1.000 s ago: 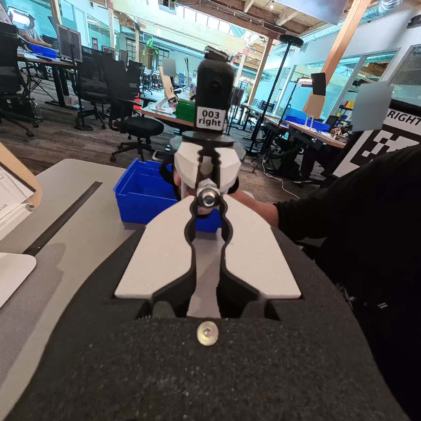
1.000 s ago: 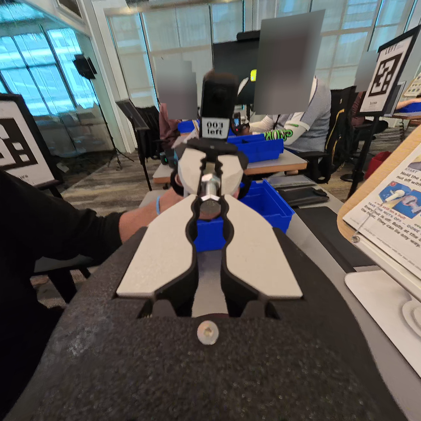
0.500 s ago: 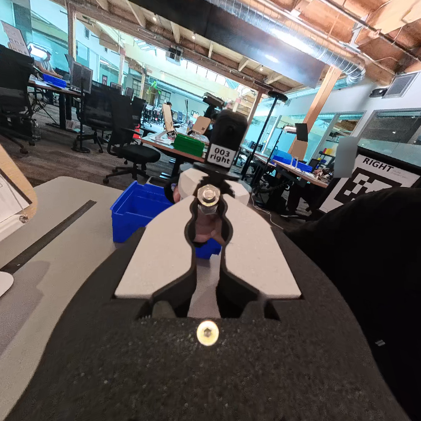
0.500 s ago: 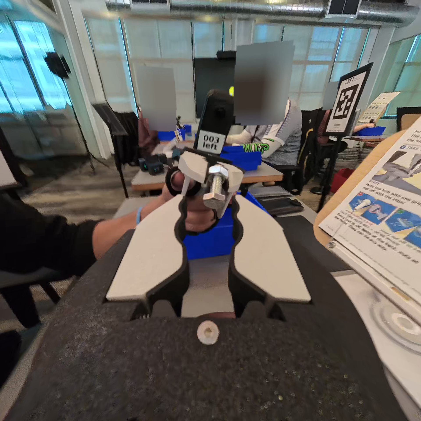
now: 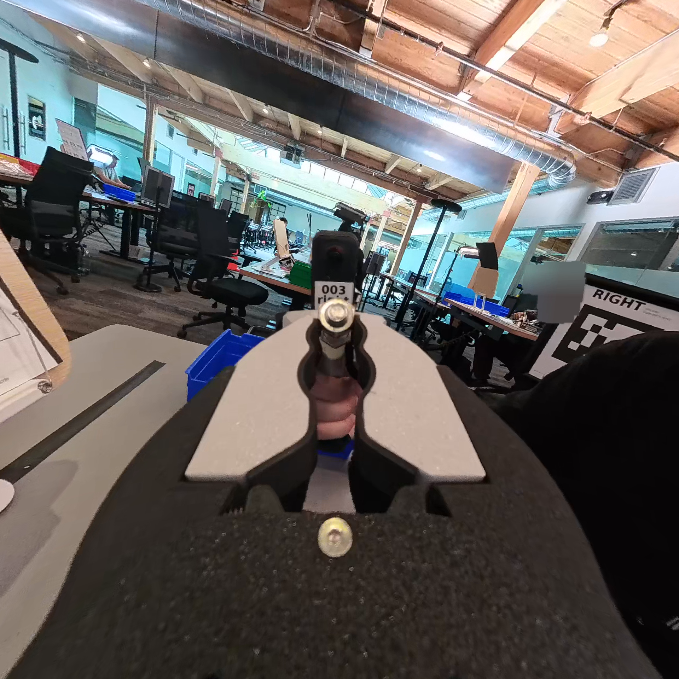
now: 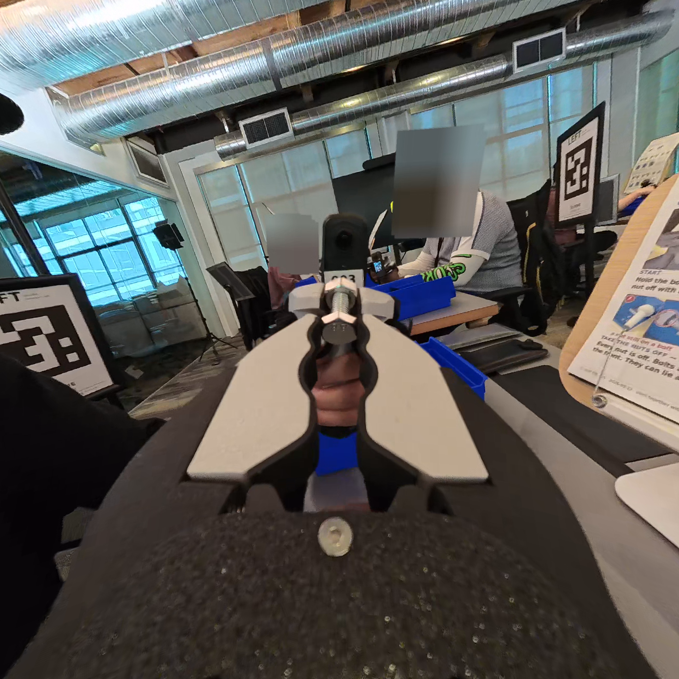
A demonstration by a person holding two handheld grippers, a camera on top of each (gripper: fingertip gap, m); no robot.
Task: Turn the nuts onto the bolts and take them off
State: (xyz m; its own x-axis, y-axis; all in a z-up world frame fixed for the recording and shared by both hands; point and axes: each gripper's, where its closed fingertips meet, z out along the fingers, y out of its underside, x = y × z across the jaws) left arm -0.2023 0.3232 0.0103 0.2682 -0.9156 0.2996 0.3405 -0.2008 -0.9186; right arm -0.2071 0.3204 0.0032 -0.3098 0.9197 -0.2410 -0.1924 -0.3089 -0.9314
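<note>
My left gripper [image 5: 336, 320] is shut on a silver nut [image 5: 336, 313] with the bolt's threaded end showing in its middle. My right gripper [image 6: 338, 332] faces it and is shut on the bolt's hex head [image 6: 337, 330]. The threaded shaft [image 6: 340, 301] runs straight from the head into the left gripper [image 6: 340, 294]. The two grippers are tip to tip, raised above the table and tilted up. In the left wrist view the right gripper is mostly hidden behind my fingers; only its black camera [image 5: 334, 257] and the hand [image 5: 334, 408] that holds it show.
A blue bin [image 5: 216, 360] sits on the grey table [image 5: 110, 352] below the grippers; it also shows in the right wrist view [image 6: 455, 363]. A wooden board with an instruction sheet [image 6: 624, 330] and a white pad [image 6: 654, 496] stand beside it. A black sleeve [image 5: 588, 441] is close by. Only a small space, under 4 cm, lies between the two pairs of fingers.
Half a second ago my right gripper was open and off the bolt; it has shut on the bolt head again. Both grippers have tilted upward.
</note>
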